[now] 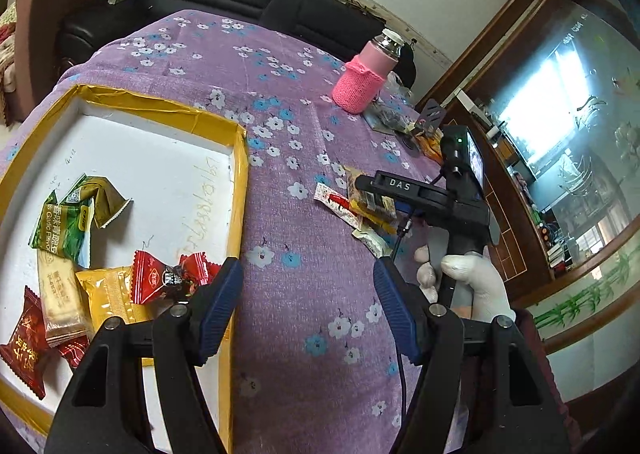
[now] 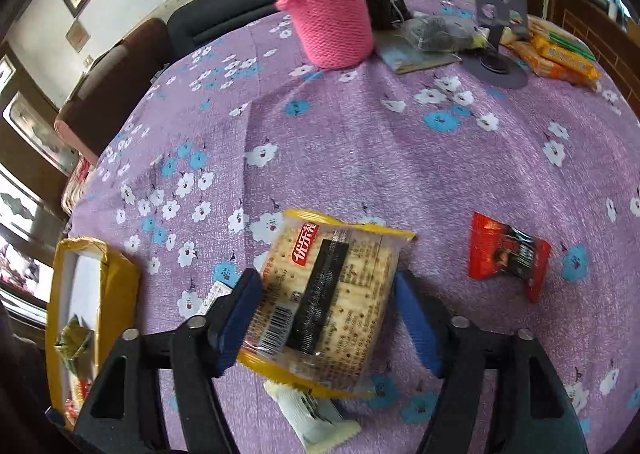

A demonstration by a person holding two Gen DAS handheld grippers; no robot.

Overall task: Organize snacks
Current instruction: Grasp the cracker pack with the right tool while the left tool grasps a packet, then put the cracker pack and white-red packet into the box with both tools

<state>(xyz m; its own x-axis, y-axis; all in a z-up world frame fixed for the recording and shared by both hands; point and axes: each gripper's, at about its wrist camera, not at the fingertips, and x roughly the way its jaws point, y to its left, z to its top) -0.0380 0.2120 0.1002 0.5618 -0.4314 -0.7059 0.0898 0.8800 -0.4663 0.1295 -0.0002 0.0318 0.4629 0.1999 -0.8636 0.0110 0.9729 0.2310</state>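
Snack sorting — floral-clothed surface (image 2: 400, 158), yellow-rimmed tray (image 1: 240, 182).
Right gripper (image 2: 328, 318): jaws apart astride cracker packet (image 2: 332, 294), left pad touching; left gripper (image 1: 308, 310): parted, empty, beside tray's edge — wrapped snacks (image 1: 80, 254) inside.

The cracker packet (image 2: 328, 306) is covering most of a white sachet (image 2: 312, 414). The picture's top edge is cutting off the pink bottle (image 2: 328, 10). The tray (image 2: 116, 274) at the surface's left edge is showing only its near corner.
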